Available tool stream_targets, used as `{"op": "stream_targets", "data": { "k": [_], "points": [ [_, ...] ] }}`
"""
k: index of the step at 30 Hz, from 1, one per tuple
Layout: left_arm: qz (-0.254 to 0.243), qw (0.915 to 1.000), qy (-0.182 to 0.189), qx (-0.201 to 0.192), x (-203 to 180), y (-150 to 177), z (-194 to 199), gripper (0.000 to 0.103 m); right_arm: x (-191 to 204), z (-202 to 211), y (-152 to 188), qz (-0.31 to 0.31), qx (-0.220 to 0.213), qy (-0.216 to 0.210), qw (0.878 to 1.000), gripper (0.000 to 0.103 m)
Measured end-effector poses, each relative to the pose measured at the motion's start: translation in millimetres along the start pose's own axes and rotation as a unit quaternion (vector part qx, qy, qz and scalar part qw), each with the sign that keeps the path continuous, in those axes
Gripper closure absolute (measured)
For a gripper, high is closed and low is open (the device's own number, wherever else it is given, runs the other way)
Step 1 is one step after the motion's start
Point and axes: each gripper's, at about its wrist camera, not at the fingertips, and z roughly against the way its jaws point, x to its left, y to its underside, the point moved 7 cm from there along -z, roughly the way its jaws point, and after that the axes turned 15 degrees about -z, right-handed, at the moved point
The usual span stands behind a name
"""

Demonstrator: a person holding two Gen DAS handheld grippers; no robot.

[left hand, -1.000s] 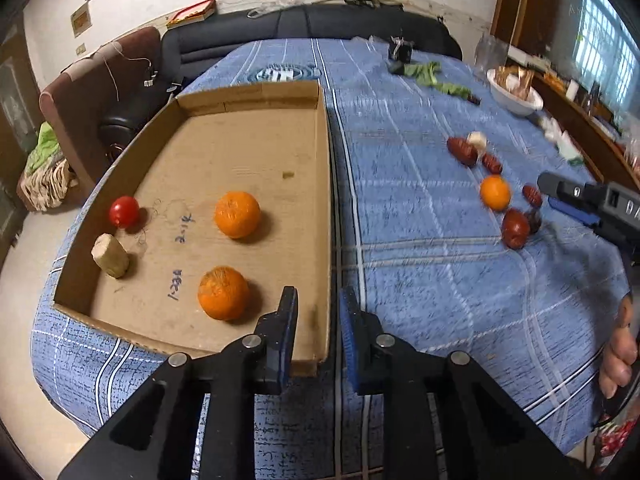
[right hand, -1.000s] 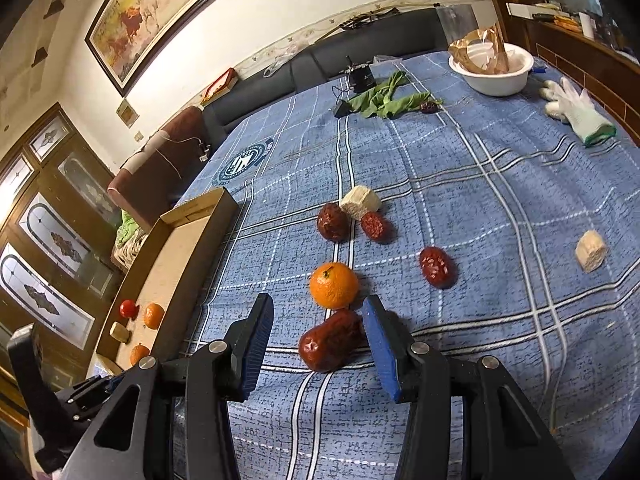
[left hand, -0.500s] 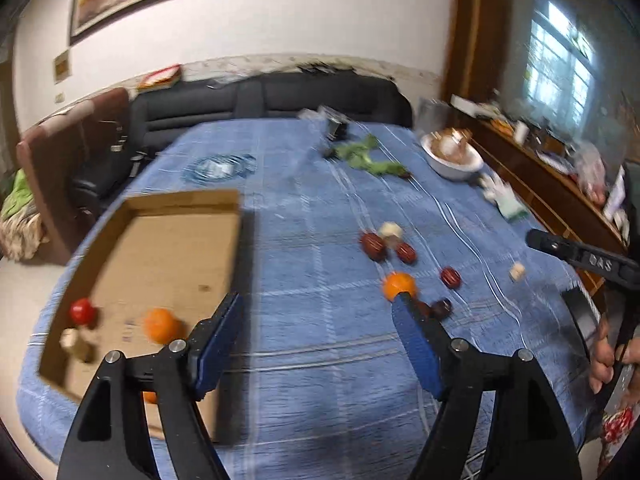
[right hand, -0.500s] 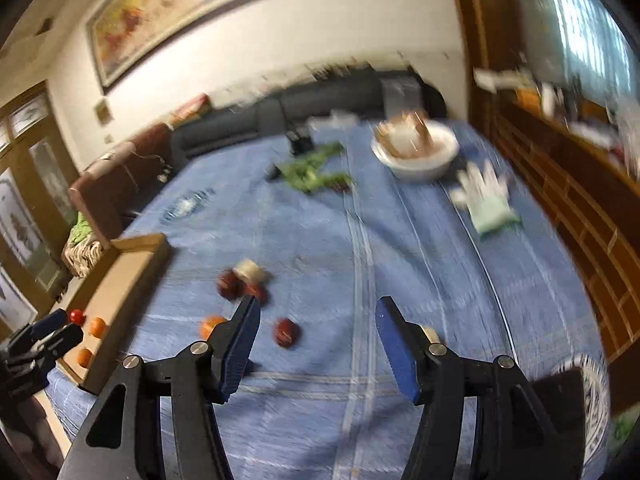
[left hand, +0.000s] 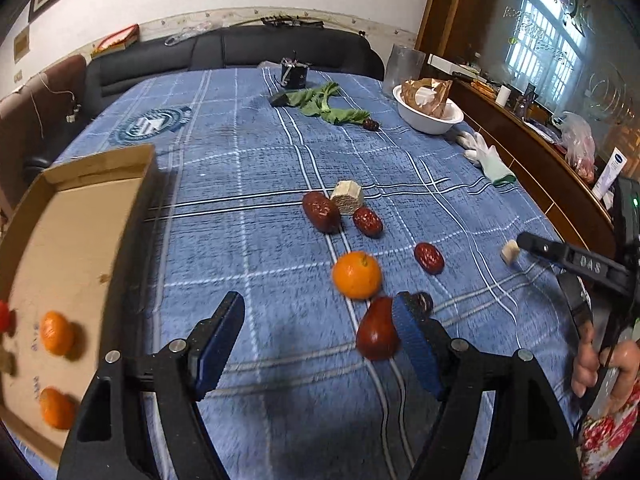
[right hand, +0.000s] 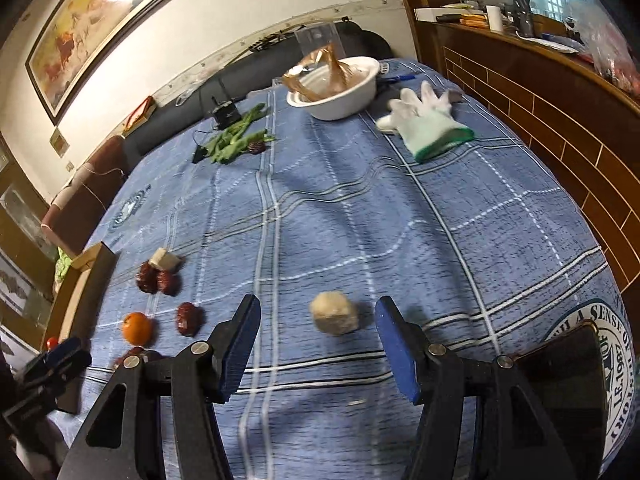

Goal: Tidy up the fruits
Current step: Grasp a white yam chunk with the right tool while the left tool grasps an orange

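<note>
A blue plaid tablecloth (right hand: pixel 344 208) printed with round crests covers the table in a white-walled room. A dark sofa (left hand: pixel 224 54) runs along the far wall, with a brown armchair (left hand: pixel 36 108) beside it at the left. A framed painting of horses (right hand: pixel 96 28) hangs high on the wall and catches a glare of light. Along the right side stands a dark wood sideboard (right hand: pixel 532 92) cluttered on top, with a bright barred window (left hand: pixel 540 46) above it.

Both wrist views low over table (left hand: pixel 256 184), facing sofa; share orange (left hand: pixel 356 275).
</note>
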Motion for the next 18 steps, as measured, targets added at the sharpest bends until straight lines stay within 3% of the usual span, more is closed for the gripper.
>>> {"op": "stream_targets", "data": {
  "k": [9, 11, 16, 18],
  "points": [
    [-0.011, 0.9993, 0.027, 0.022, -16, -13, -40, 0.028, 0, -27, 5, 0.029, 0.021, 0.023, 0.999, 0.041],
    [-0.02, 0.9989, 0.031, 0.028, -21, -15, -48, 0.033, 1, -30, 5, 0.031, 0.02, 0.026, 0.999, 0.042],
    [-0.034, 0.9984, 0.02, 0.039, -27, -14, -59, 0.07, 4, -33, 5, 0.047, 0.015, 0.041, 0.998, 0.058],
    [-0.034, 0.9986, 0.021, 0.036, -28, -14, -58, 0.07, 4, -34, 5, 0.051, 0.013, 0.045, 0.998, 0.069]
  ]
}}
